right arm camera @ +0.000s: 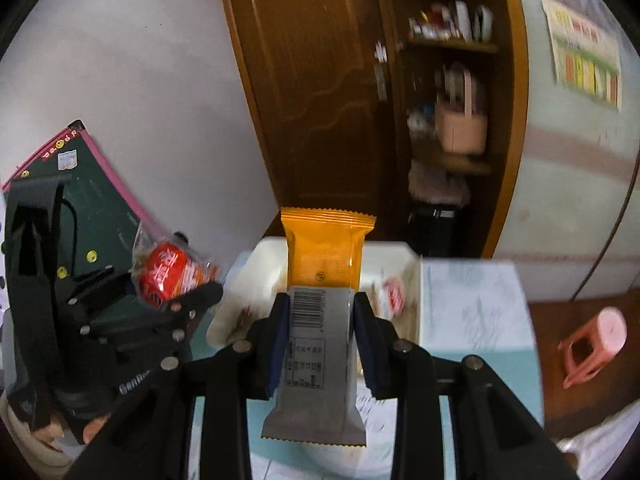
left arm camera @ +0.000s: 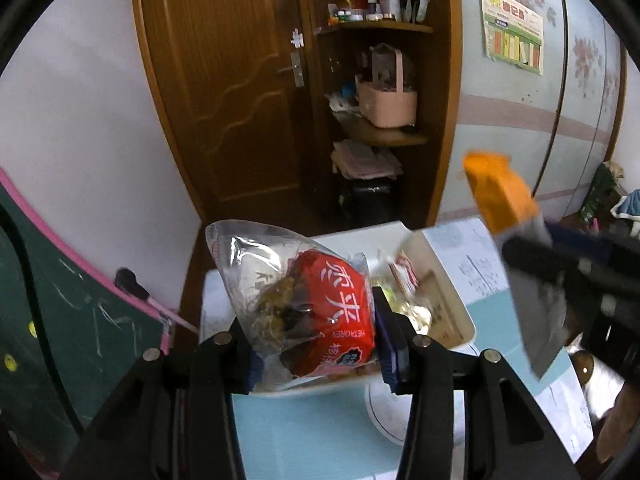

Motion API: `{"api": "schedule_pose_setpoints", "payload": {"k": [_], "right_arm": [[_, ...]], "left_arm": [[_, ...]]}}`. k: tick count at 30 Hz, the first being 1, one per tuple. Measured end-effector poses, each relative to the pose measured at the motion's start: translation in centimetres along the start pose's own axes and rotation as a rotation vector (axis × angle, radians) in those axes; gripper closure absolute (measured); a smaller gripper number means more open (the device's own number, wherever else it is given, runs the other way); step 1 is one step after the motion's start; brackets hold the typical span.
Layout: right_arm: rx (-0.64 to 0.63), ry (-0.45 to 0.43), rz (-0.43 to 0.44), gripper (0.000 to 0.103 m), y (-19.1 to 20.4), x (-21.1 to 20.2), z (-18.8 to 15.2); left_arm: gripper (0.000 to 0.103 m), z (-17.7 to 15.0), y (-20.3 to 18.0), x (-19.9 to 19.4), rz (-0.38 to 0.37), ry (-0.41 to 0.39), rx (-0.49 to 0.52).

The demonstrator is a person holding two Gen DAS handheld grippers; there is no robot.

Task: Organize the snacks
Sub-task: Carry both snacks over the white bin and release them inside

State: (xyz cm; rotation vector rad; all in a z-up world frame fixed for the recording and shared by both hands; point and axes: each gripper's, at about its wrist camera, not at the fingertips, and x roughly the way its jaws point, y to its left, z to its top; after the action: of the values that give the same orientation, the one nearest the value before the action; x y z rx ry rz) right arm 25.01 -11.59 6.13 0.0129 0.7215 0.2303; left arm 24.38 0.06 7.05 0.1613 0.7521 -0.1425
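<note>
My left gripper (left arm camera: 316, 336) is shut on a clear snack bag with a red label (left arm camera: 304, 292), held above the near end of a white tray (left arm camera: 448, 276). The same bag (right arm camera: 168, 276) and left gripper (right arm camera: 160, 300) show at the left of the right wrist view. My right gripper (right arm camera: 320, 320) is shut on an orange and grey snack packet (right arm camera: 320, 312), held upright over the white tray (right arm camera: 260, 276). That packet (left arm camera: 504, 200) appears blurred at the right of the left wrist view. Several small snacks (left arm camera: 408, 276) lie in the tray.
The tray sits on a light blue table (left arm camera: 320, 432) with a white round plate (left arm camera: 388, 408) near me. A green chalkboard with pink frame (left arm camera: 80, 312) leans at the left. A wooden door (left arm camera: 232, 80) and shelves (left arm camera: 380, 128) stand behind. A pink stool (right arm camera: 592, 344) is on the right.
</note>
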Motion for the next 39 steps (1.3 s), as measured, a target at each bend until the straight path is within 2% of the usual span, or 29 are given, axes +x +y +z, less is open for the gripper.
{"api": "schedule_pose_setpoints", "payload": {"k": [5,8,12,18,20,22,25,26,29,30,39], "right_arm": [[-0.003,-0.057,-0.046,0.071,-0.8,0.7,4.8],[0.012,-0.046,-0.051,0.071,-1.6,1.9,6.7],[0.009,0.001,-0.061,0.071,-1.7,4.5,7.1],[0.013,0.076,-0.06,0.07,-2.1,8.5,6.3],[0.022,0.097,-0.049,0.07,-2.3,9.6,6.0],[0.027,0.12,-0.041,0.068,-2.5,10.6,5.6],[0.046,0.162,-0.008,0.065,-2.8,11.8,5.0],[0.051,0.172,0.001,0.064,-2.9,12.0,4.7],[0.059,0.191,-0.008,0.045,-3.2,12.6,4.1],[0.061,0.193,-0.014,0.043,-3.3,12.6,3.9],[0.086,0.214,-0.03,0.042,-3.7,11.6,3.1]], "left_arm": [[0.059,3.3,0.5,1.0,0.048,-0.022,0.002],[0.059,5.3,1.2,1.6,0.065,-0.032,-0.018],[0.059,6.7,1.6,3.5,0.07,-0.025,-0.042],[0.057,5.8,1.4,7.7,0.076,0.043,-0.046],[0.051,5.2,1.2,8.9,0.08,0.061,-0.051],[0.031,4.7,1.3,9.9,0.082,0.08,-0.062],[0.013,3.9,1.5,11.1,0.062,0.1,-0.066],[0.011,3.8,1.6,11.3,0.062,0.104,-0.064],[0.009,3.3,1.4,11.9,0.06,0.128,-0.048],[0.009,3.1,1.4,12.1,0.062,0.142,-0.042],[0.009,2.4,0.8,10.6,0.054,0.142,-0.049]]}}
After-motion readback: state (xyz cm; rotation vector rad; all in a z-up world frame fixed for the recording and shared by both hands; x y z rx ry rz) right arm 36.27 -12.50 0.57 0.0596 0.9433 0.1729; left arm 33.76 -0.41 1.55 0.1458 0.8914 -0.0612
